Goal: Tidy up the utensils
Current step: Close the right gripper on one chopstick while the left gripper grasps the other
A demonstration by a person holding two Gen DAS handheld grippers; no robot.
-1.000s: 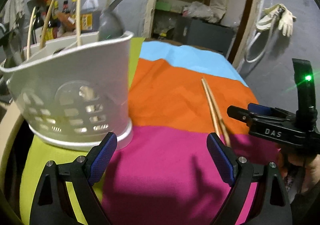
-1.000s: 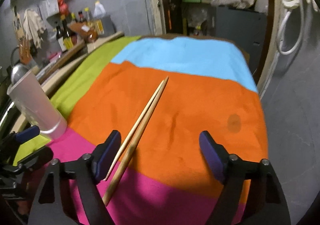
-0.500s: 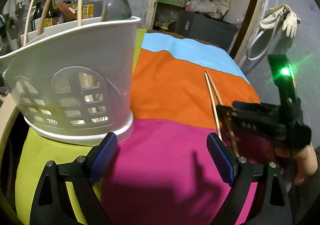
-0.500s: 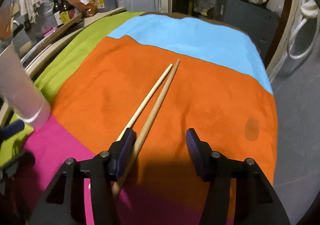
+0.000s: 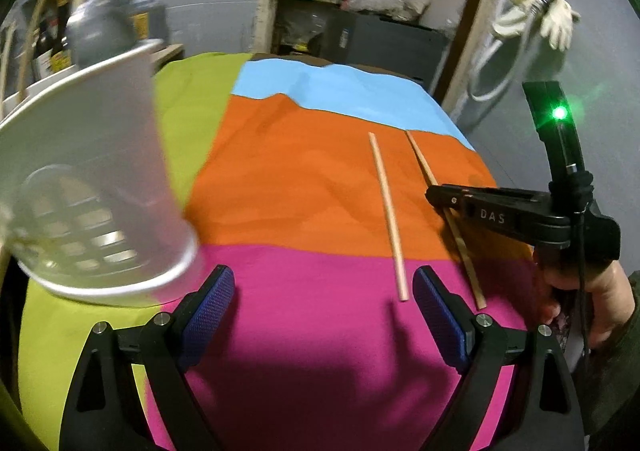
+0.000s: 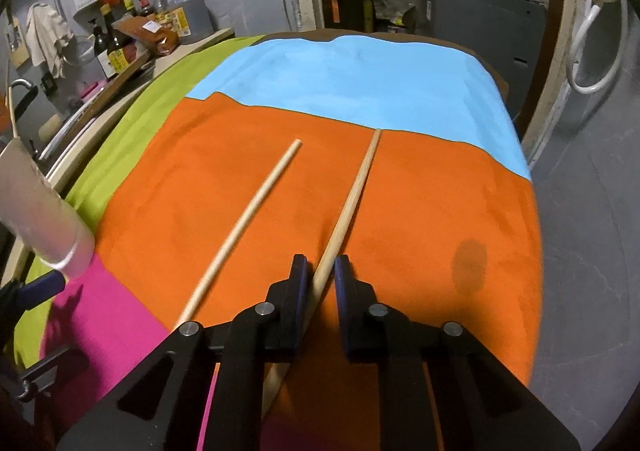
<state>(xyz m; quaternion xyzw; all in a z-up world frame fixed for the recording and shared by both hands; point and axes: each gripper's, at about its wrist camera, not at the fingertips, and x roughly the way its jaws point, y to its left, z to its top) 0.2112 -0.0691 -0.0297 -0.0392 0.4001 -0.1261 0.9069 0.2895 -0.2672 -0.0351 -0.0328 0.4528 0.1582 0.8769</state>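
One chopstick (image 6: pixel 352 203) between right tool (image 6: pixel 320 271) pads.

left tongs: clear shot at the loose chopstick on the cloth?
Probably yes. The left tongs stand open and empty, and the loose chopstick lies free on the cloth just ahead, apart from the one the right tongs grip.

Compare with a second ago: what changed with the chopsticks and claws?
The right claw has just been closing and now pinches the right chopstick. The two chopsticks, earlier side by side, now lie apart; the left chopstick rests free on the cloth. The left claw stays open and empty; the white utensil holder remains beside it.
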